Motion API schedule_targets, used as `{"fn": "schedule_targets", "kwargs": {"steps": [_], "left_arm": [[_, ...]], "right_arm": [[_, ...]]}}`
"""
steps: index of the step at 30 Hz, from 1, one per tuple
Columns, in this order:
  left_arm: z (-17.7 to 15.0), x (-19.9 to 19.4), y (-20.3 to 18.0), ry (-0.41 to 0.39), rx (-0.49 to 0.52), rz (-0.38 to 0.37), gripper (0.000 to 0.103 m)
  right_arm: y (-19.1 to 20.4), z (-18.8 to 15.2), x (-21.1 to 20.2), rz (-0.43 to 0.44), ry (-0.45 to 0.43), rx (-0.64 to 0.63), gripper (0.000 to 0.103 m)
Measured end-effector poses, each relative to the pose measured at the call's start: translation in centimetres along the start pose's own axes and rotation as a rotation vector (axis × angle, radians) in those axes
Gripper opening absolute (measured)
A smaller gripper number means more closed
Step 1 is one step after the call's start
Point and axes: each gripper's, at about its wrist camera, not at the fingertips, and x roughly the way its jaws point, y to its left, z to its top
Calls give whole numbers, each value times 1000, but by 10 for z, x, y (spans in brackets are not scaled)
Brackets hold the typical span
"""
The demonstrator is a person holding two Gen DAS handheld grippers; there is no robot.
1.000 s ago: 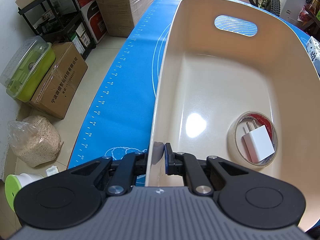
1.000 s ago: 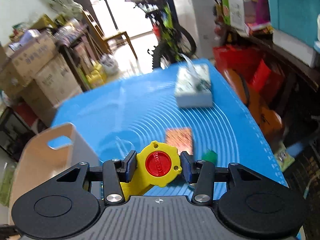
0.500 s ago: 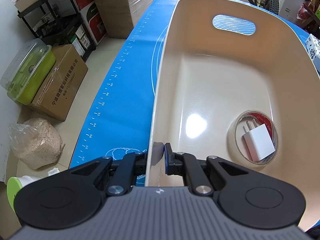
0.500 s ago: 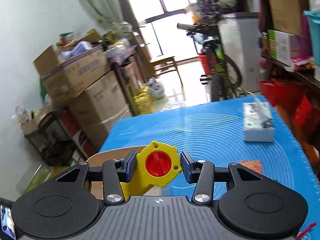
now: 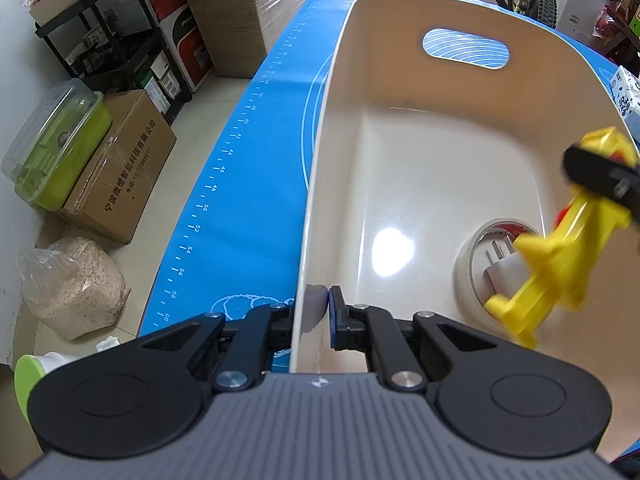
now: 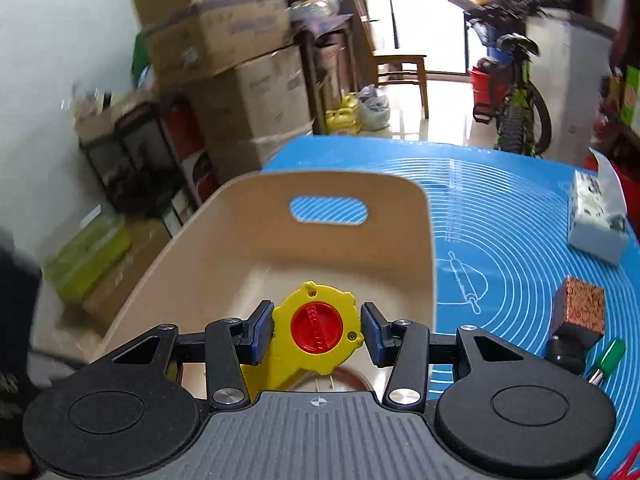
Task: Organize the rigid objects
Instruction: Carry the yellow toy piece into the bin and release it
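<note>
A cream plastic bin (image 5: 400, 184) with a handle slot stands on the blue mat (image 5: 248, 184). My left gripper (image 5: 318, 312) is shut on the bin's near left wall. Inside lie a tape roll (image 5: 466, 276) and a white plug adapter (image 5: 500, 268). My right gripper (image 6: 318, 330) is shut on a yellow toy tool with a red knob (image 6: 318, 332) and holds it above the bin (image 6: 280, 248). The toy also shows in the left wrist view (image 5: 560, 256), over the tape roll.
On the mat right of the bin are a tissue box (image 6: 596, 216), a brown-topped block (image 6: 580, 308) and a green-handled tool (image 6: 608, 356). Cardboard boxes (image 5: 120, 164), a shelf rack (image 5: 116, 40) and a bicycle (image 6: 516, 92) stand around the table.
My right gripper has swung left with the yellow toy, from over the open mat to above the bin. The toy has come into the left wrist view. My left gripper has stayed on the bin wall.
</note>
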Motion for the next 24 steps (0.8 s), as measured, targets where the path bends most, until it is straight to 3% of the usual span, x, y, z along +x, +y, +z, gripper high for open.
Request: {"fn": "schedule_targets", "kwargs": {"steps": [5,10,15,24], "left_arm": [[-1,0,-1,-3,5,4,11],[-1,-1,-1,-4,4,5,11],[-1,-1,-2,-2,5,5,11],[-2,-1,-1,-1,0,1,11]], "right_arm": [[9,-6,15,-8,82,-52,53],[16,-12,19,-51,92,-150,53],[9,-10,10,4,99,-95,70],[-37,2,-35,66,28,82,77]]}}
